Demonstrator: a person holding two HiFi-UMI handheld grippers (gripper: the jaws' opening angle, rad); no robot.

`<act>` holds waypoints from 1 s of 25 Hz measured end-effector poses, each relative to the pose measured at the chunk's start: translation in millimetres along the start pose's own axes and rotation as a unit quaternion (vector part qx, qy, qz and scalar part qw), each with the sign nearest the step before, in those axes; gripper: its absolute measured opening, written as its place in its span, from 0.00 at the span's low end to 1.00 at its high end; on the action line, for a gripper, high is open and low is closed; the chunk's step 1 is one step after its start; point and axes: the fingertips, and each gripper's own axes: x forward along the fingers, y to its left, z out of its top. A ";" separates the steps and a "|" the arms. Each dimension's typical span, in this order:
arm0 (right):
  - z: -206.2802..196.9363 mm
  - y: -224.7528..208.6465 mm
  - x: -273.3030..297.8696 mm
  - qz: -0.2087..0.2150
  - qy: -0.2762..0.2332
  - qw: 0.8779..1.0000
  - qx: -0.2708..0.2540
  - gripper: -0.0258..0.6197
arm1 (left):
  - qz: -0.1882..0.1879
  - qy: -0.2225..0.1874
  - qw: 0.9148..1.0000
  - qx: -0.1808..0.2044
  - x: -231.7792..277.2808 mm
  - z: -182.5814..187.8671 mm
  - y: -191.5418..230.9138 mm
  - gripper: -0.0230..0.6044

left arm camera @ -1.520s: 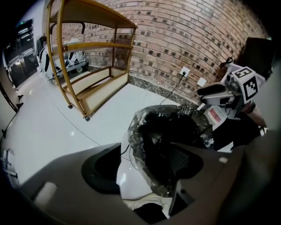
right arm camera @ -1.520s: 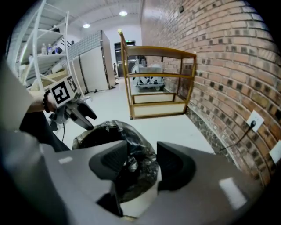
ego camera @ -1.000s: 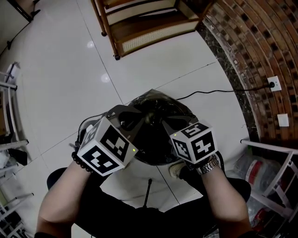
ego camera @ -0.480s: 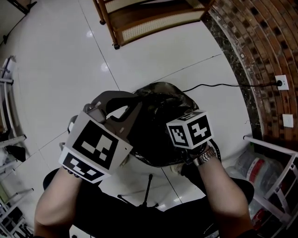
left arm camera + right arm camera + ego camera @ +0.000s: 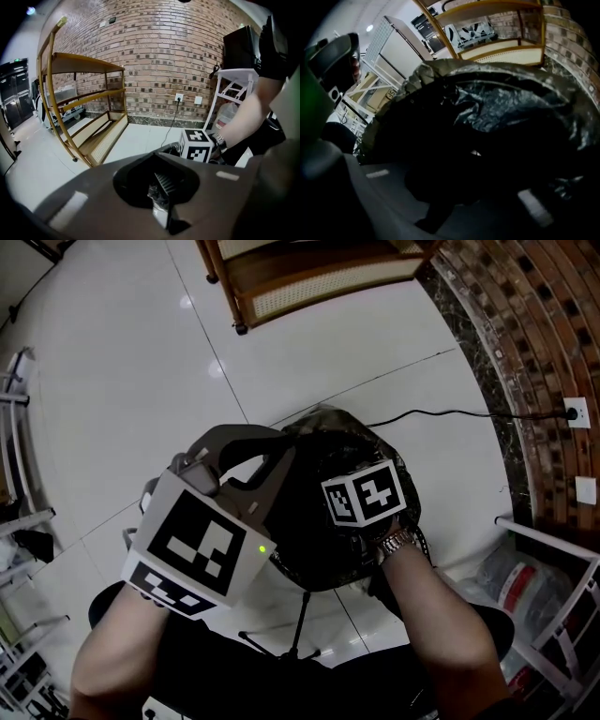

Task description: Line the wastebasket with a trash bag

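The left gripper [image 5: 160, 194] has its fingers closed on a pinch of crinkled black bag [image 5: 314, 545] film. The right gripper [image 5: 450, 185] reaches down into the bag's mouth with its fingers closed, but it is too dark to tell whether film is caught between them.

The step looks like spreading the mouth over the basket [image 5: 418, 532] rim. Keep the left pinch firm and draw it outward past the rim nearest those fingers. The right fingers should press the liner down and outward gently, since thin film may tear or slip.

The bag is glossy, black and wrinkled. It balloons open just ahead of and below both sets of fingers, hiding nearly all of the basket.
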 end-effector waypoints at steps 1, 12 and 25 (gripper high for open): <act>-1.8 -0.3 4.4 -0.001 0.001 1.000 0.001 0.04 | 0.000 -0.001 1.000 -0.001 0.0 1.1 -0.2 0.04; -13.7 -26.3 48.0 -0.026 0.039 0.999 0.014 0.04 | 0.017 -0.006 1.000 -0.022 -5.1 6.5 5.7 0.04; -29.4 -34.7 101.4 -0.033 0.069 0.997 -0.024 0.04 | 0.016 -0.004 1.000 -0.021 -3.8 8.3 5.4 0.04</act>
